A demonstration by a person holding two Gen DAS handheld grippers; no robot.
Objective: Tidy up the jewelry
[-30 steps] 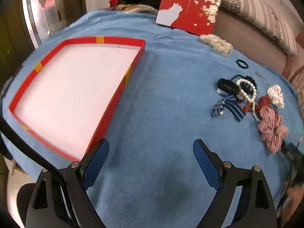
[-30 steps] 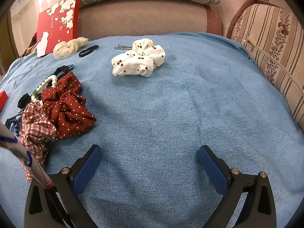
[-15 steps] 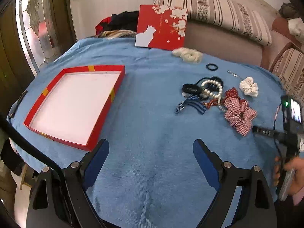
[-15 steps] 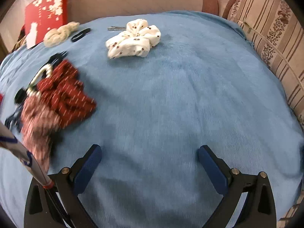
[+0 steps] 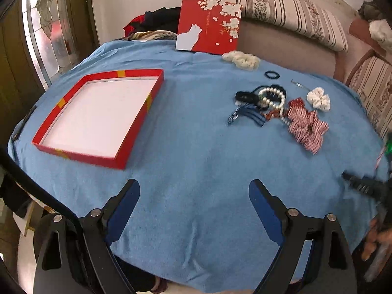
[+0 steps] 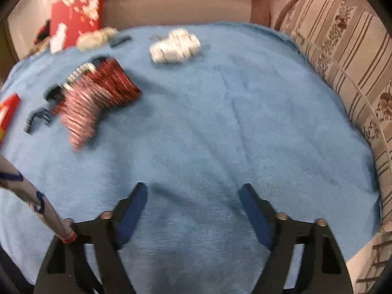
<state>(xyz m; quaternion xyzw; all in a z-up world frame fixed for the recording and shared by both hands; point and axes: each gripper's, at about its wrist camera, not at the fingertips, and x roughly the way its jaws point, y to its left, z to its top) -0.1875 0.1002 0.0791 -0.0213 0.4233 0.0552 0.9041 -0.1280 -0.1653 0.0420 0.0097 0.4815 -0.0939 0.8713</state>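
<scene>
A red tray with a white floor lies at the left on the blue cloth. A heap of accessories lies at the right: pearl necklace, striped blue clip, red-white scrunchie, white dotted scrunchie, black hair tie, cream scrunchie. My left gripper is open and empty above the near cloth. My right gripper is open and empty; its view is blurred and shows the red scrunchies and the white scrunchie.
A red box lid with white blossoms leans against the striped sofa back. Sofa cushions border the cloth at the right. A glass door stands at the left.
Both grippers have pulled back and risen, so more of the cloth shows. The right gripper's jaws have narrowed a little, and its view swings and blurs.
</scene>
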